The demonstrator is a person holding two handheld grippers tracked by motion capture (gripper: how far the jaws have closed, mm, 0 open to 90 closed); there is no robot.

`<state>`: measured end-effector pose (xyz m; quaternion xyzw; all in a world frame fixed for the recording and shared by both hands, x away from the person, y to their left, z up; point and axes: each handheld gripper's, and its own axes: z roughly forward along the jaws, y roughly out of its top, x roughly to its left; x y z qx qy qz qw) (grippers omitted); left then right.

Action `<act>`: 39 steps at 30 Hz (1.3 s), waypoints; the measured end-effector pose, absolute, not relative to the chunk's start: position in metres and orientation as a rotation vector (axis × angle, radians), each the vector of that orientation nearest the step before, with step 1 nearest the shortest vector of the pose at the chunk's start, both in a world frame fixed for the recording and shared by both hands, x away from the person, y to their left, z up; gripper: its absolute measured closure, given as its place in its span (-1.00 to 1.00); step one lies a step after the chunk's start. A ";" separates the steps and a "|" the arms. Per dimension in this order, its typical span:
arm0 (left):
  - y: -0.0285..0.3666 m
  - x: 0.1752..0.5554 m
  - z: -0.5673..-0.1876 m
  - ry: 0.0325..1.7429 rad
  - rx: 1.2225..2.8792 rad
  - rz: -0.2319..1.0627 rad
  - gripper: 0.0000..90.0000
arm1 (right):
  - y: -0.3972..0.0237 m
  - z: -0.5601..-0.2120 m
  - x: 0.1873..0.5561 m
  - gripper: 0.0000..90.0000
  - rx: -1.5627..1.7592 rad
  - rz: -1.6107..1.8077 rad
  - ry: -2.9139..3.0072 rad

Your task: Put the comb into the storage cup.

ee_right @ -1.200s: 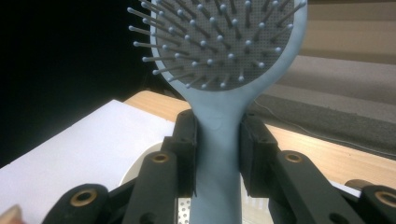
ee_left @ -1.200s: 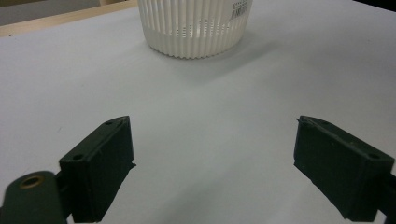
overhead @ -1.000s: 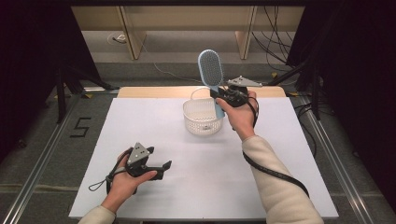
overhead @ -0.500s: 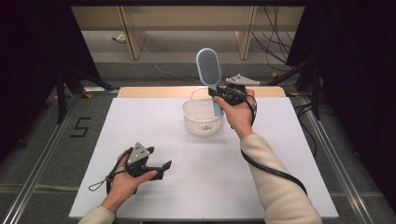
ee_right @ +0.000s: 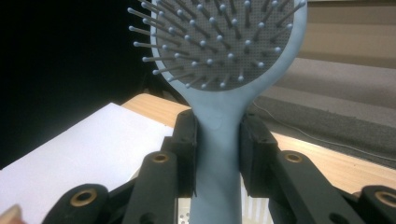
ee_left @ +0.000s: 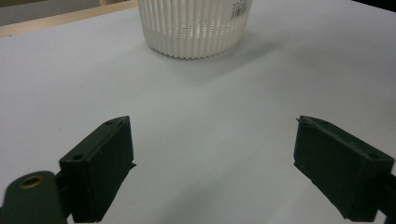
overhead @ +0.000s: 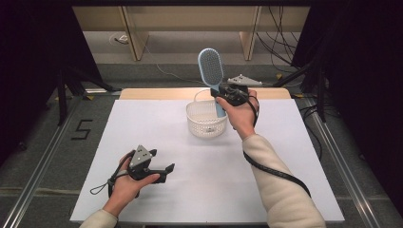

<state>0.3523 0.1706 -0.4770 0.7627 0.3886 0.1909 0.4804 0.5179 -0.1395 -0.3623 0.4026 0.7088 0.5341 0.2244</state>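
Nothing has shifted since the earlier frame: both hands hold their places. Upright over the white basket, the blue hairbrush has its handle clamped between the 2 jaws of the right gripper, bristle head up and handle end down inside the rim. To seat it well, I judge the brush should go straight down, clear of the wall, before the grip loosens. Near the table's front edge, the left gripper rests with jaws apart, holding nothing.

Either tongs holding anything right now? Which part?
The right tongs clamp the blue hairbrush by its handle just below the head, upright above the white basket. The left tongs are open, holding nothing.
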 end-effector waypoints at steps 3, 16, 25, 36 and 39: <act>0.171 0.352 -0.477 0.948 1.860 0.466 -0.75 | -0.139 -0.363 0.519 0.58 1.109 1.471 1.956; 0.171 0.352 -0.477 0.947 1.861 0.465 -0.75 | -0.134 -0.366 0.523 0.58 1.110 1.459 1.953; 0.171 0.352 -0.477 0.947 1.860 0.465 -0.75 | -0.132 -0.367 0.525 0.58 1.110 1.454 1.953; 0.170 0.352 -0.477 0.946 1.860 0.465 -0.75 | -0.130 -0.370 0.528 0.58 1.117 1.442 1.956; 0.170 0.352 -0.477 0.945 1.860 0.464 -0.75 | -0.129 -0.371 0.528 0.58 1.116 1.441 1.956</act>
